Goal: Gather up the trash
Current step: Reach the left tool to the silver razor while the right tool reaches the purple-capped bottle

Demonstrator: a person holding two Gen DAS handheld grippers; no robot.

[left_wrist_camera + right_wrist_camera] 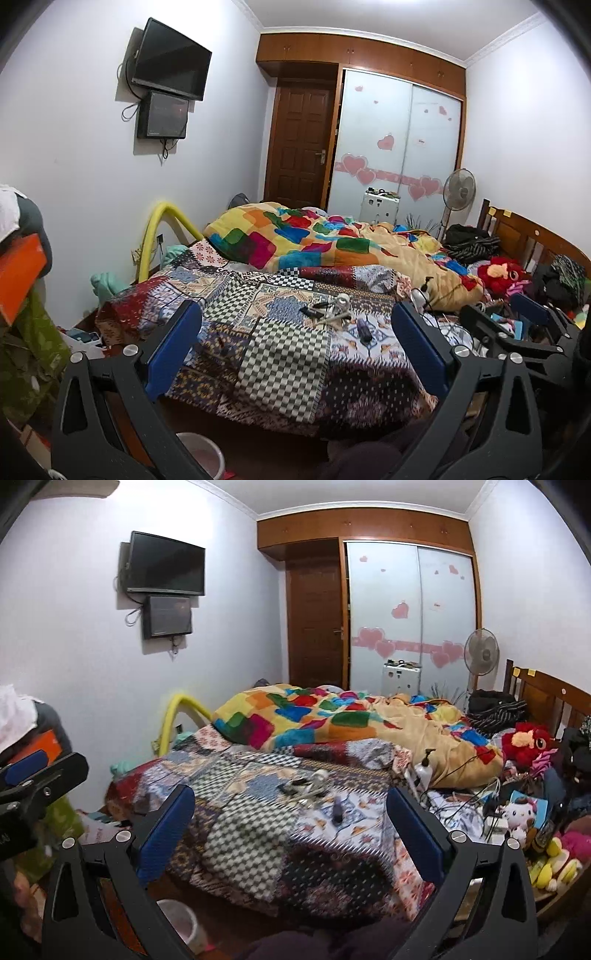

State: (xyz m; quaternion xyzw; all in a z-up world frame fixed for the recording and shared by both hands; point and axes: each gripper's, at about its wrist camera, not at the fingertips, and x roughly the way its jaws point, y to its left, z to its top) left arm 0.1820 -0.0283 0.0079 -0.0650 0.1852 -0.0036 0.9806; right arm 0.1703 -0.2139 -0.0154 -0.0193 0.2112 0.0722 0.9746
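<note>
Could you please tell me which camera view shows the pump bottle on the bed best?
The right wrist view: the pump bottle stands clear against the tan blanket, its black pump head and pale body both visible. In the left wrist view the same bottle is partly hidden behind a blue finger of the left hand-held gripper.

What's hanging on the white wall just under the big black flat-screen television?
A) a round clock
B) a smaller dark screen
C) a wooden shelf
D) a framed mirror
B: a smaller dark screen is mounted directly below the big black flat-screen television, with cables dangling from it on the white wall.
</note>
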